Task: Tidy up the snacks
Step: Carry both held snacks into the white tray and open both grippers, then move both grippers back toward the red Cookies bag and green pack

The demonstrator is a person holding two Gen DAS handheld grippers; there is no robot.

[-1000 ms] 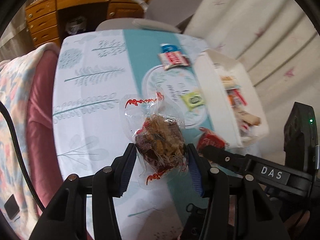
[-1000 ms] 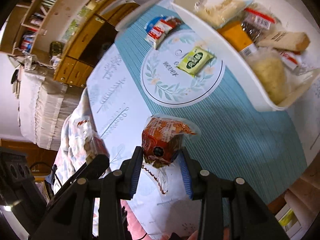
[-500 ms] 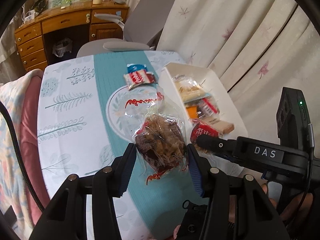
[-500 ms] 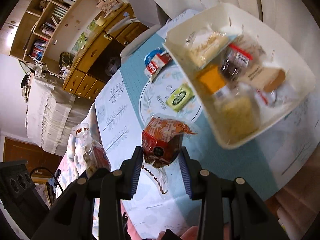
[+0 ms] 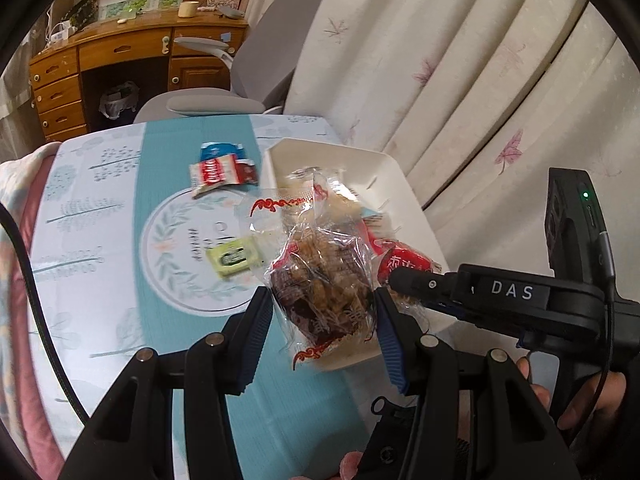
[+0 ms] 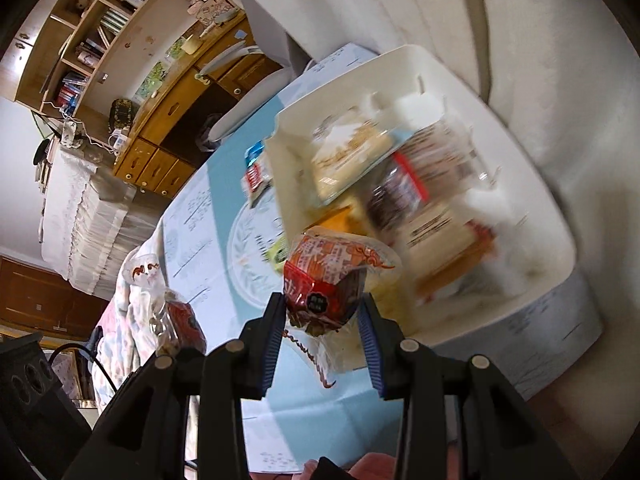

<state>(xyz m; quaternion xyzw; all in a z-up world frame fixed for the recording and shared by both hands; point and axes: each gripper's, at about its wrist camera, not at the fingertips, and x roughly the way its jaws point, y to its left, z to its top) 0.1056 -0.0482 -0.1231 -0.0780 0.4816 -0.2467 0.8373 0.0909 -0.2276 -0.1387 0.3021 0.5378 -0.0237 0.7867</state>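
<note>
My left gripper (image 5: 323, 312) is shut on a clear bag of brown snack (image 5: 320, 280) and holds it above the near edge of the white tray (image 5: 340, 152). My right gripper (image 6: 323, 318) is shut on a red snack pack (image 6: 328, 276), held above the tray's (image 6: 532, 184) near left corner. The right gripper also shows in the left wrist view (image 5: 404, 280), still on its red pack (image 5: 404, 262). The tray holds several wrapped snacks (image 6: 348, 156). A green packet (image 5: 234, 258) and a red and white packet (image 5: 222, 170) lie on the teal runner.
The table carries a teal runner with a round wreath print (image 5: 180, 248). A grey chair (image 5: 256, 60) and a wooden desk (image 5: 100, 64) stand beyond the table. Curtains (image 5: 460, 80) hang to the right. A pink blanket (image 5: 16, 240) lies at the left.
Both grippers have moved right and forward with their snacks, from over the runner to over the white tray. The tray now fills the right wrist view.
</note>
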